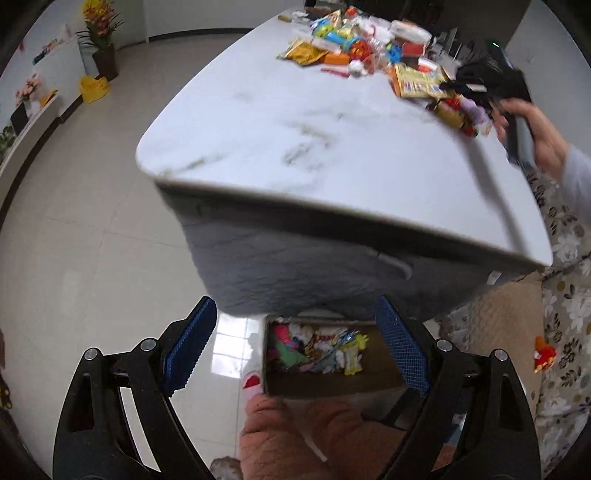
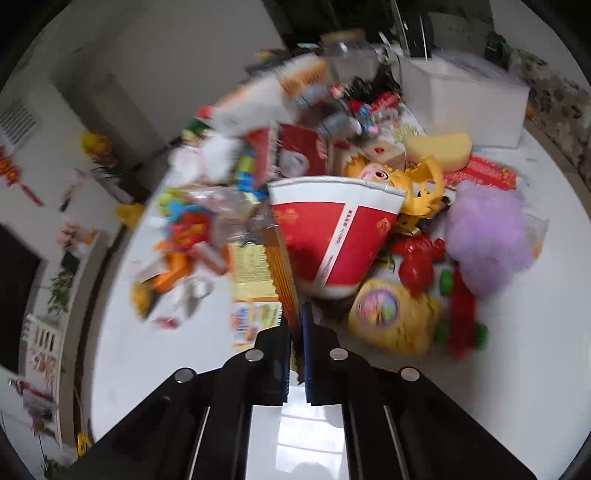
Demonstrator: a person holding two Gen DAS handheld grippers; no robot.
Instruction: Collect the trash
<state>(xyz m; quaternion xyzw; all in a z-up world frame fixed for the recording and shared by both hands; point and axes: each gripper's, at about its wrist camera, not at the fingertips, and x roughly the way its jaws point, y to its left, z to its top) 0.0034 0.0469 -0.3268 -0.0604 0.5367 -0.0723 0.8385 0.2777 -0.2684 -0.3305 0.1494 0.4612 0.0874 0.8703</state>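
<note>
Room: tiled floor point(image 1: 92, 258) fills the left of the left wrist view, with potted flowers point(image 1: 99, 33) at upper left.
Desk: white marbled desk point(image 1: 295, 140) crosses the upper half of that view; its near part is bare.
Trash heap: litter pile point(image 1: 369, 48) of wrappers, packets and toys sits at the upper right of the left wrist view, at the desk's far end.
Collection box: cardboard box point(image 1: 384, 369) on the floor at lower centre, below the desk edge, already part-filled; probably set there so items drop straight in.
Left tongs: left tongs point(image 1: 295, 343) spread wide and holding nothing, hanging over the box, which shows between the two blue pads point(image 1: 192, 343).
Right tongs: right tongs point(image 2: 296, 325) drawn narrow at lower centre of the right wrist view, apparently pinching the edge of a yellow packet point(image 2: 255, 273); blur makes the grip uncertain.
Paper cup: red-and-white paper cup point(image 2: 332, 236) lies on its side just above the right tongs, rim toward the top of the frame.
Neighbours: purple plush point(image 2: 487, 240) at right; yellow sponge point(image 2: 439, 147) above it.
Reading: one hand picks from the heap, the other is free over the box.
</note>
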